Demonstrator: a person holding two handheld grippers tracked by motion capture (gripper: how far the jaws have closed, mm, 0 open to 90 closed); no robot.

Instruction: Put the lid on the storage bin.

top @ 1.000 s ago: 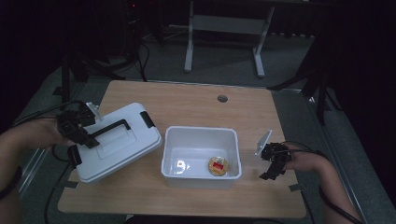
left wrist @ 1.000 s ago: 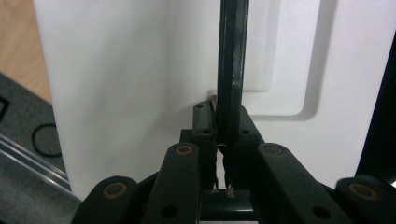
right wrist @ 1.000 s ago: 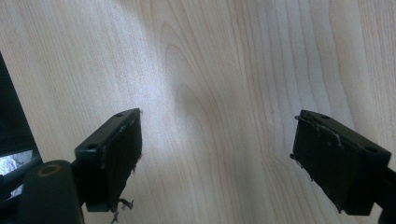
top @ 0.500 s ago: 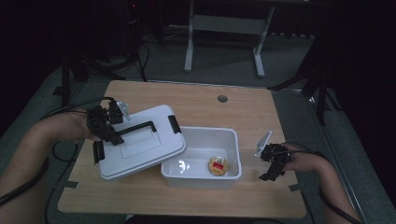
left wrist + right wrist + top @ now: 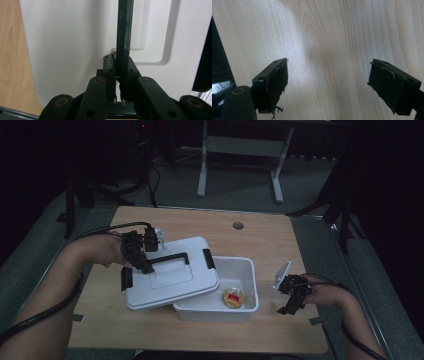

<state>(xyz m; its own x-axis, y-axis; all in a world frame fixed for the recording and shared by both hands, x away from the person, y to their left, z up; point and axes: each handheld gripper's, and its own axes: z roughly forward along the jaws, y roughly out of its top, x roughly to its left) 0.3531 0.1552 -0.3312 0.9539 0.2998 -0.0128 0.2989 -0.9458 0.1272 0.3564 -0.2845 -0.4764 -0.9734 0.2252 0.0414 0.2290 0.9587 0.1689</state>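
the left gripper (image 5: 145, 265) has its jaws clamped tight on the black handle (image 5: 167, 258) of the white lid (image 5: 170, 280), gripping it near the handle's left end. in the left gripper view the two jaws meet on the thin dark bar of the handle (image 5: 124, 37), which runs straight up from them across the lid (image 5: 70, 50), with a strip of the wooden table (image 5: 12, 62) at the side. in the high view the lid hangs tilted from the gripper, its right edge lying over the left rim of the open white box (image 5: 235, 307), so it covers the left part of the opening. black clips sit at the lid's left and right ends. inside the box, toward the right, lies a small round yellow and red thing (image 5: 233, 297), too small to make out further.

the right gripper (image 5: 292, 302) rests on the table (image 5: 280, 240) just right of the box, apart from it. its jaws stand wide open with nothing between them; the right gripper view shows bare wood (image 5: 327, 50) in the gap.

against the earlier pictures, the lid has travelled right: a second ago it lay wholly left of the box on the table, half a second ago its edge just reached the box, and now it overlaps the rim. the left forearm has come along with it. the box, the thing inside it and the right gripper sit where they were.
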